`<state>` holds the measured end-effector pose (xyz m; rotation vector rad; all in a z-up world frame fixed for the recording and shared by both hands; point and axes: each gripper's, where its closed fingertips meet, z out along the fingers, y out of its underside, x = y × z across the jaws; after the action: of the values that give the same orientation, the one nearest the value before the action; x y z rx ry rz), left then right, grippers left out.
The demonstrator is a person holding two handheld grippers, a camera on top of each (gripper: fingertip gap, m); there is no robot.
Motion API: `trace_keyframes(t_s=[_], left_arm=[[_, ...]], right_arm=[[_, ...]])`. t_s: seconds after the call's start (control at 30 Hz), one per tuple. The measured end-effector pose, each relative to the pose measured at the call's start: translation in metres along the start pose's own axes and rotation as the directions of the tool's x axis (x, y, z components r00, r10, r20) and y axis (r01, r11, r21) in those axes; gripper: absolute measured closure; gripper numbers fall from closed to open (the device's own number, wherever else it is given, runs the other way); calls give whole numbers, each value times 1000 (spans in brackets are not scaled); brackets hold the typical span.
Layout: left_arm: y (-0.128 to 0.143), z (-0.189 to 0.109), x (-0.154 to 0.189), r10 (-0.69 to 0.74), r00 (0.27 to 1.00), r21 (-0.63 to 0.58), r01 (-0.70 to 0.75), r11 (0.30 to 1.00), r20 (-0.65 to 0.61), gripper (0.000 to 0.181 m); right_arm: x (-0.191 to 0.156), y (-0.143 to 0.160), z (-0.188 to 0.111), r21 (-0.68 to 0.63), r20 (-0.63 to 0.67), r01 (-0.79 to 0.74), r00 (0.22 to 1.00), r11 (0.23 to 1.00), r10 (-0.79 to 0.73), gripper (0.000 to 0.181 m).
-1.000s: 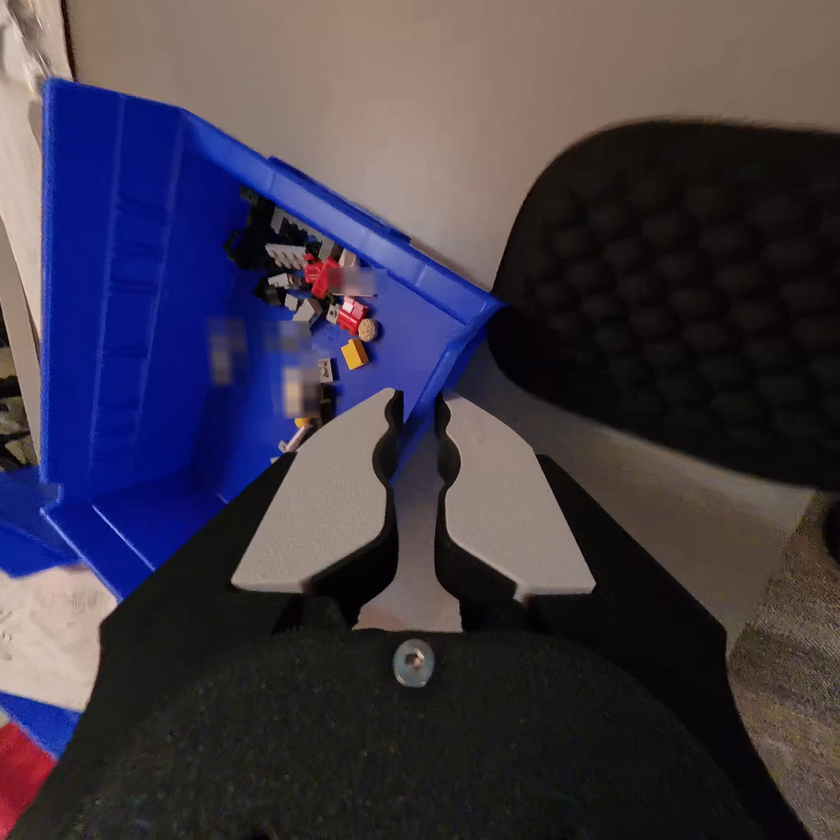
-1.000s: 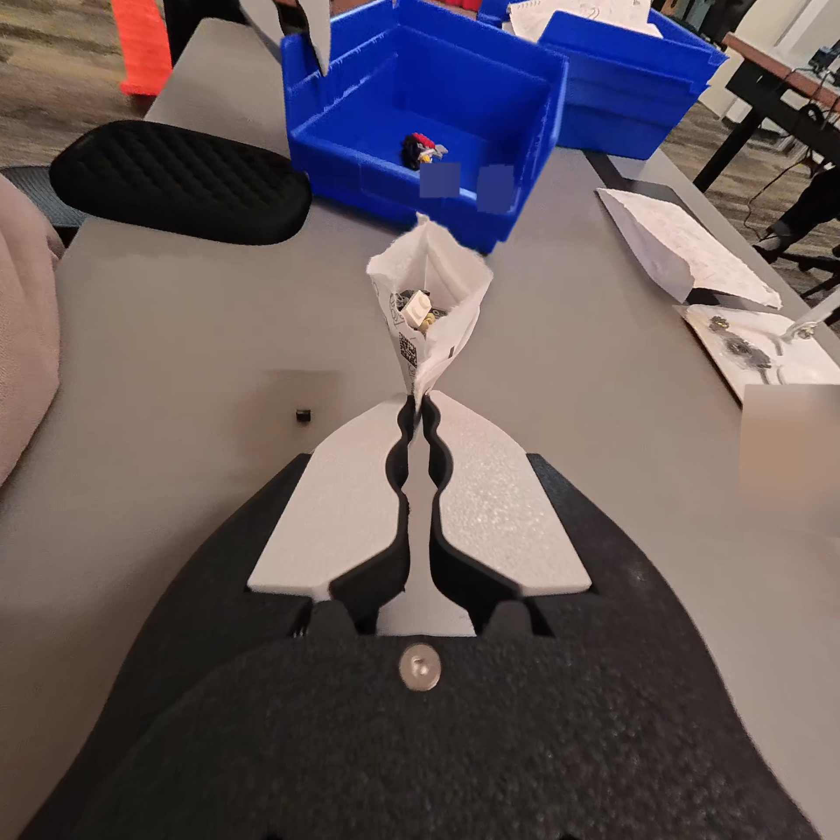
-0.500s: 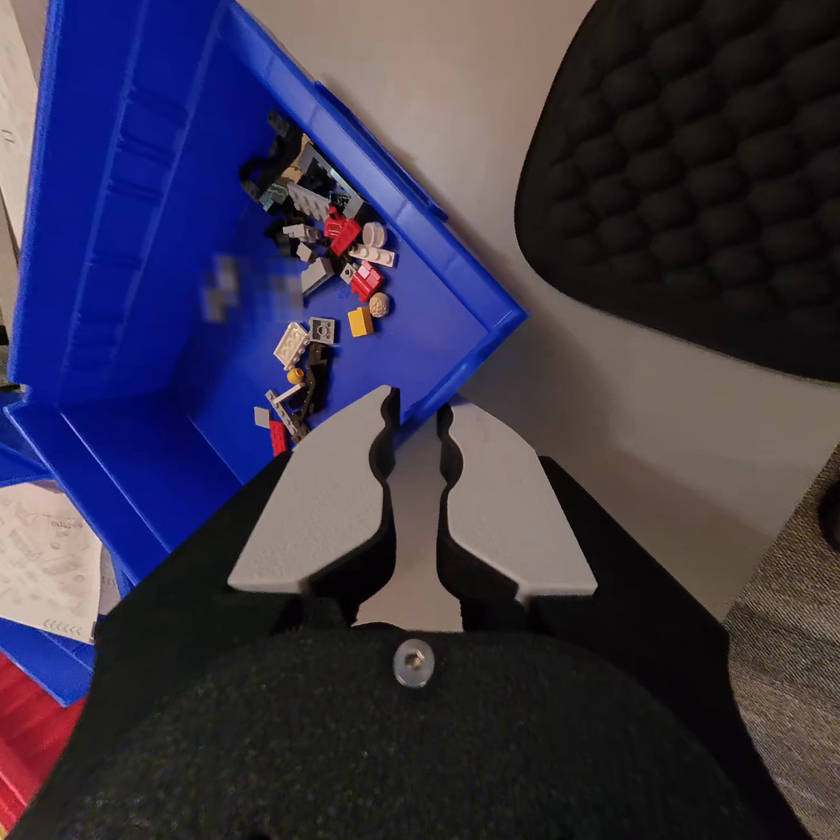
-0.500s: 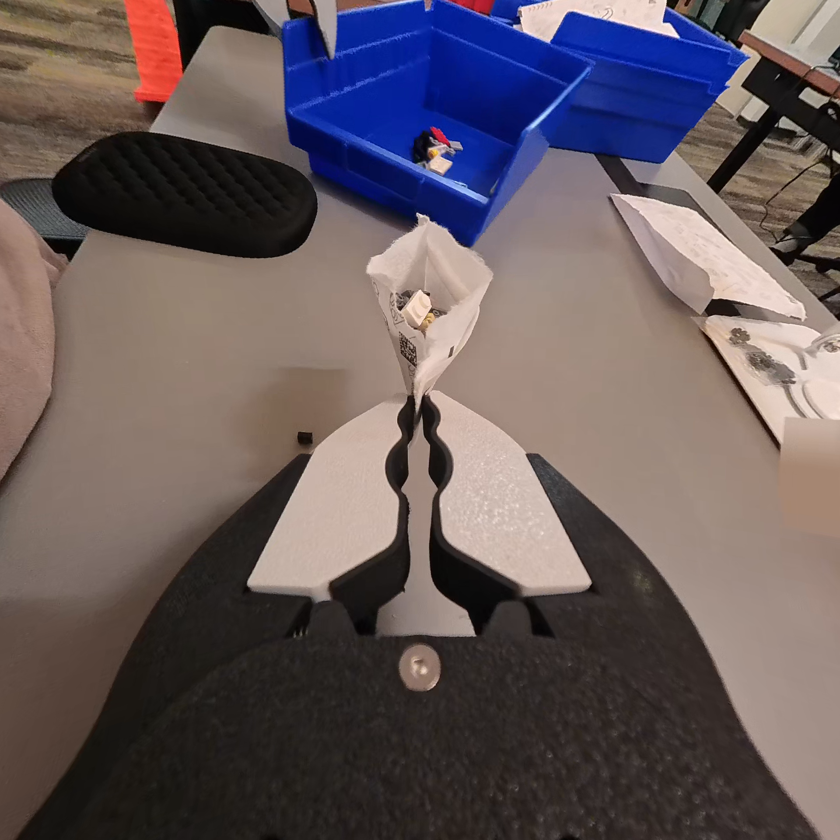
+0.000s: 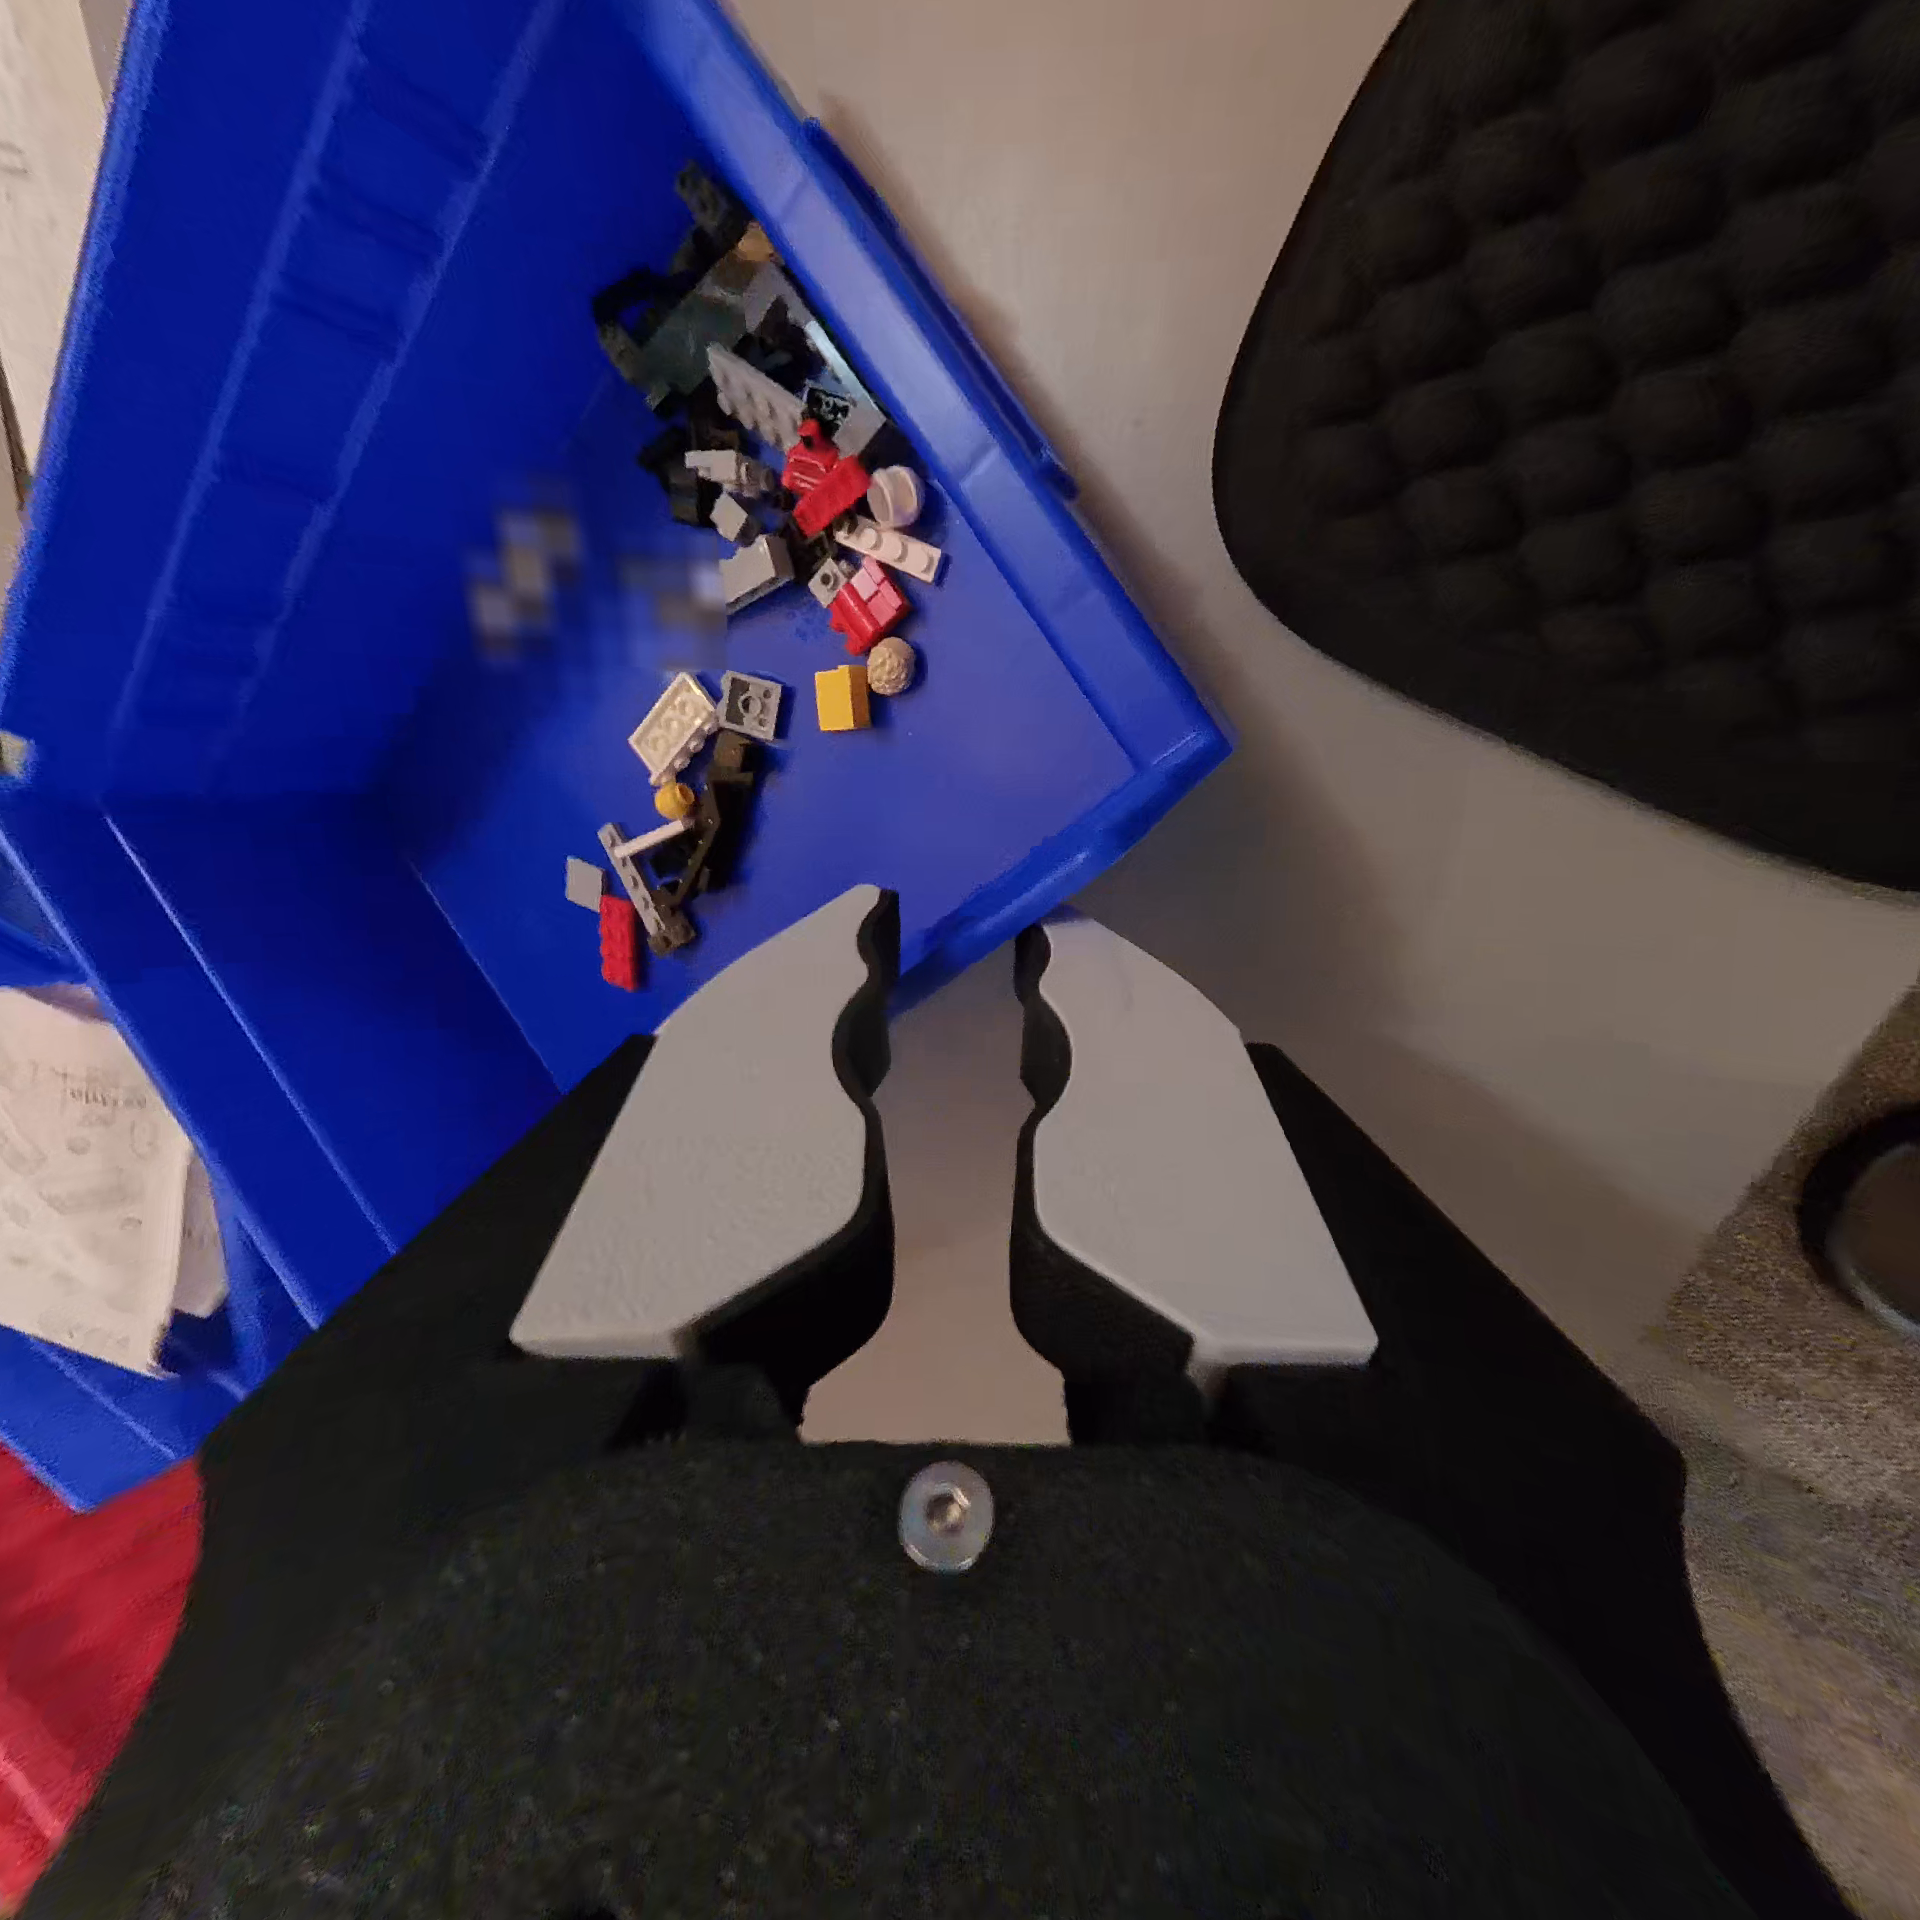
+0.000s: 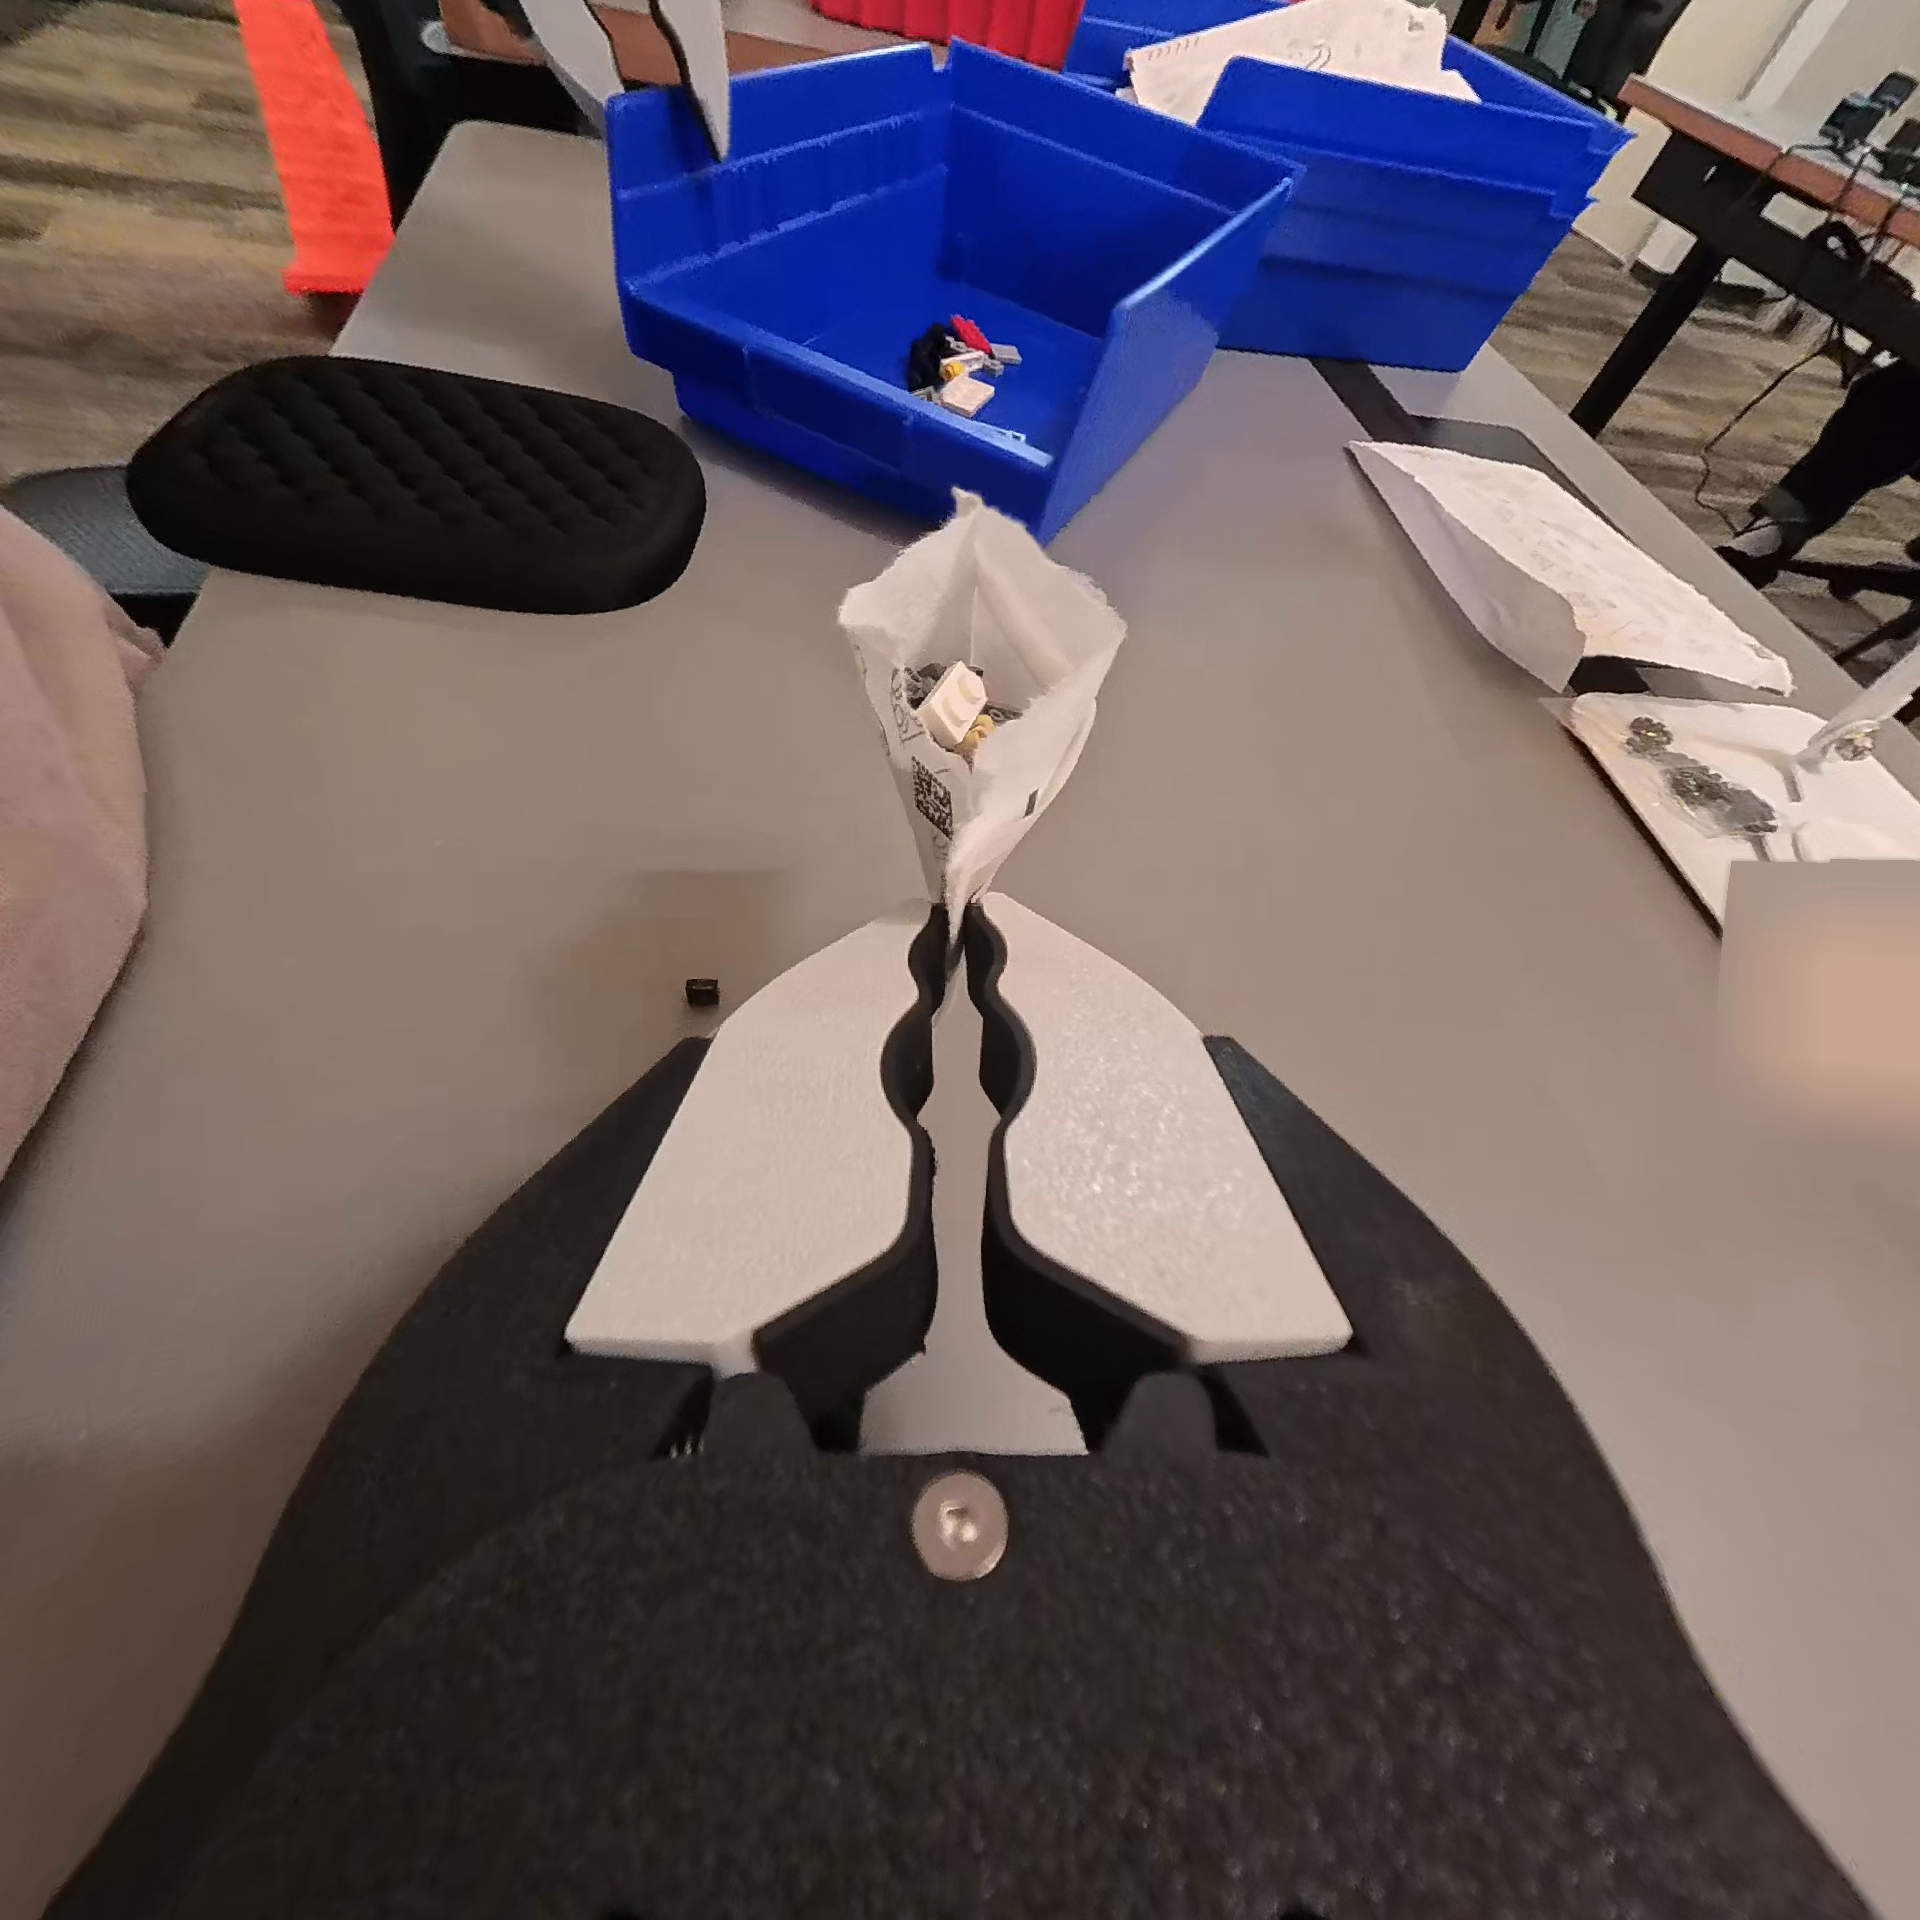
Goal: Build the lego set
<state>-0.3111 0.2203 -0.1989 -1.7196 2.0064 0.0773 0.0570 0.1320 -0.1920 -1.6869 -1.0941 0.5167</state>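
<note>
Right wrist view: fingers (image 6: 957, 914) pinch crumpled paper bag (image 6: 982, 707).

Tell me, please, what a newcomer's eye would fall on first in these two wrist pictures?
Probably the torn white paper bag, pinched at its bottom by the right gripper and standing open above the grey table, small bricks showing inside. Next, the blue bin at the far end of the table, holding a scatter of red, grey, black and yellow lego pieces, with the left gripper at its corner. A quilted black pad lies beside the bin.
</note>
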Motion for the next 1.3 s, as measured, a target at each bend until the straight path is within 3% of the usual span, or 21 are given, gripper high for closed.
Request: trace_keyframes(t_s=[0.13,0.2,0.27,0.33,0.43,0.53,0.57,0.63,0.7,0.77,0.9,0.97,1.03,1.13,1.2,1.23,1.3], left_arm=[[-29,-38,0,-212,976,209,215,954,-36,161],[-71,-64,-6,-297,953,416,290,862,-49,164],[-113,-77,-5,-343,936,543,330,772,-80,164],[-147,-76,-2,-346,936,603,314,733,-66,161],[-199,-61,9,-377,902,681,413,605,-213,161],[-218,-20,5,-448,868,661,468,586,-217,160],[-215,-9,-3,-504,848,652,477,590,-165,159],[-188,-4,-32,-650,758,617,486,619,55,156],[-144,-20,-54,-730,623,548,519,656,283,146],[-99,-43,-64,-788,485,496,613,615,379,129],[-19,-67,-72,-904,252,501,765,405,346,115],[16,-55,-75,-935,180,460,832,309,304,111],[30,-33,-76,-972,140,409,889,207,187,103],[52,-2,-75,-981,110,295,943,154,159,104],[44,10,-75,-995,90,264,960,96,33,116],[46,11,-75,-995,93,254,962,98,29,124],[60,12,-73,-981,134,236,958,164,140,155]], right_arm=[[1,0,-6,29,11,-54,998,998,54,178],[2,-1,-9,43,12,-70,998,997,70,178],[2,-2,-10,48,10,-76,997,996,76,178],[1,-2,-10,43,3,-68,998,997,68,178],[-2,-3,-9,44,0,-67,998,997,68,178],[-4,-5,-9,39,-11,-53,999,998,53,178],[-5,-6,-9,38,-16,-51,999,998,51,178],[-5,-7,-10,38,-24,-52,998,998,53,178],[-5,-6,-12,36,-30,-55,998,998,56,178],[-5,-5,-13,41,-33,-63,997,997,64,178],[-4,-3,-12,39,-29,-79,996,996,81,178],[-5,-4,-12,36,-23,-81,996,996,82,178],[-5,-4,-11,32,-21,-84,996,996,84,178],[-5,-4,-11,29,-23,-88,996,996,89,178],[-5,-3,-12,28,-26,-90,996,996,91,178],[-5,-3,-13,29,-27,-90,995,995,91,178],[-5,-2,-14,26,-31,-93,995,995,94,178]])
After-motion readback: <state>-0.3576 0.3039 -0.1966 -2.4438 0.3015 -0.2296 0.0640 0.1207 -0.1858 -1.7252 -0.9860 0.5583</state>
